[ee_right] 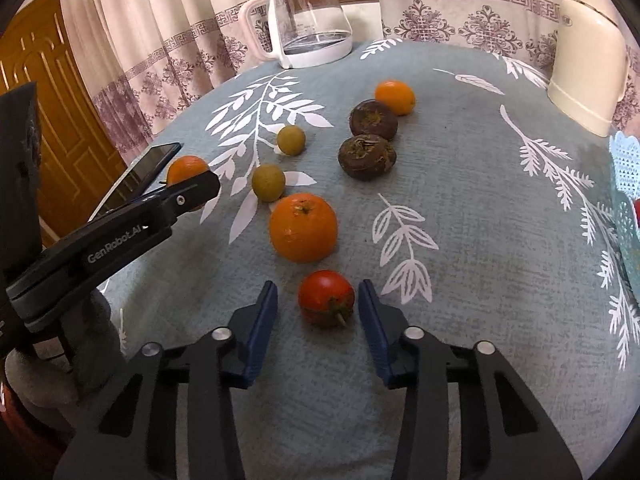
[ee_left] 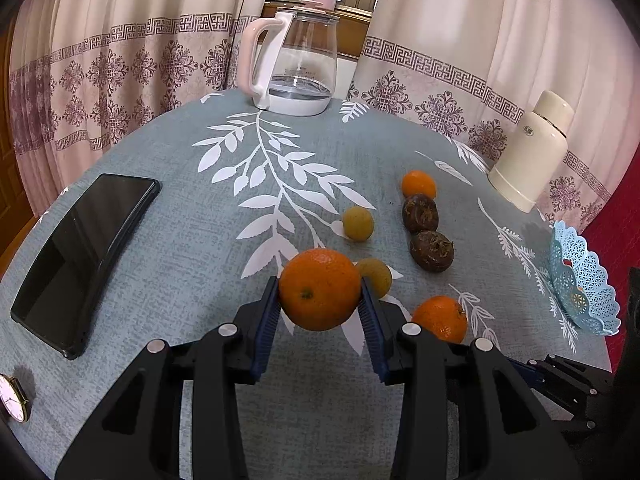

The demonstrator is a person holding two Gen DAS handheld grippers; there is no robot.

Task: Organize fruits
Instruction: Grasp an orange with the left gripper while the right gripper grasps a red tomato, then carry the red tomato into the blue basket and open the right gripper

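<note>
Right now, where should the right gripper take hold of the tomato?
Across its round middle, from above and behind. The tomato lies on its side, stem toward the camera, between the right gripper pads, which aren't touching it yet.

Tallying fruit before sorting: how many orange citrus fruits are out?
3: one in the left gripper (orange), a big one beyond the tomato, a small one farthest back. Others may be hidden.

Open bench (ee_right: pixel 480 208) lies right of the fruit cluster. Ahead, an orange (ee_right: pixel 303 227), 2 longans (ee_right: pixel 268 183) and 2 dark fruits (ee_right: pixel 367 157) crowd the centre; kettle (ee_right: pixel 308 20), flask (ee_right: pixel 586 80) and basket (ee_right: pixel 626 200) line the edges.
</note>
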